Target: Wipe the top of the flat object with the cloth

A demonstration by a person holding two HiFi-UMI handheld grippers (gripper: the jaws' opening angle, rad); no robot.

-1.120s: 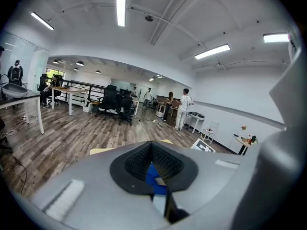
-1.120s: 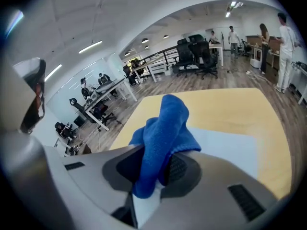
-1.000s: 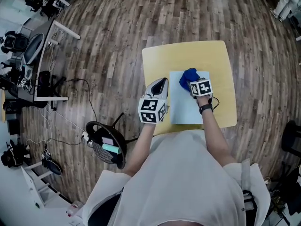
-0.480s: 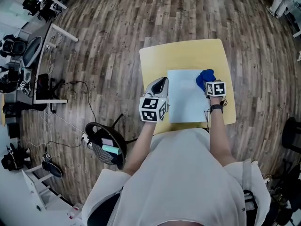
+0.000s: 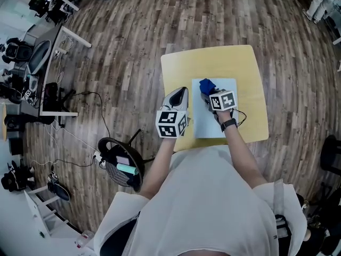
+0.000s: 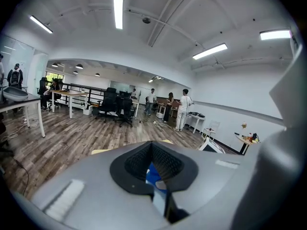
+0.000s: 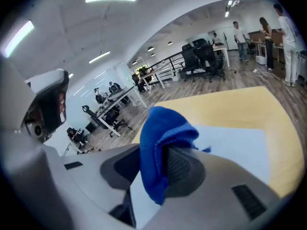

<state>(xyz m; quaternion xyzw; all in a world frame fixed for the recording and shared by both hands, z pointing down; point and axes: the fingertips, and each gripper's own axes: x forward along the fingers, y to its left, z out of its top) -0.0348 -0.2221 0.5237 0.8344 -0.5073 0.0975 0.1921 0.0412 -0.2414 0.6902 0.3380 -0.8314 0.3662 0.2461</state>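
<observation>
A pale flat sheet [image 5: 214,122] lies on the small yellow table [image 5: 213,63]. My right gripper [image 5: 211,93] is shut on a bunched blue cloth [image 5: 206,85] and presses it onto the sheet's far left part. In the right gripper view the cloth [image 7: 165,123] bulges out between the jaws of the right gripper [image 7: 160,150], with the sheet [image 7: 240,143] beyond it. My left gripper [image 5: 181,94] rests at the sheet's left edge, jaws together and holding nothing. In the left gripper view, a sliver of blue cloth shows past the tip of the left gripper [image 6: 152,152].
The table's edges are close on all sides of the sheet. A black round chair base [image 5: 120,161] stands on the wooden floor at the lower left. Desks with equipment [image 5: 42,52] fill the far left. People [image 6: 183,109] stand far off across the room.
The right gripper carried the cloth from the sheet's middle to its right edge, then back across to the far left part. The left gripper stayed put.
</observation>
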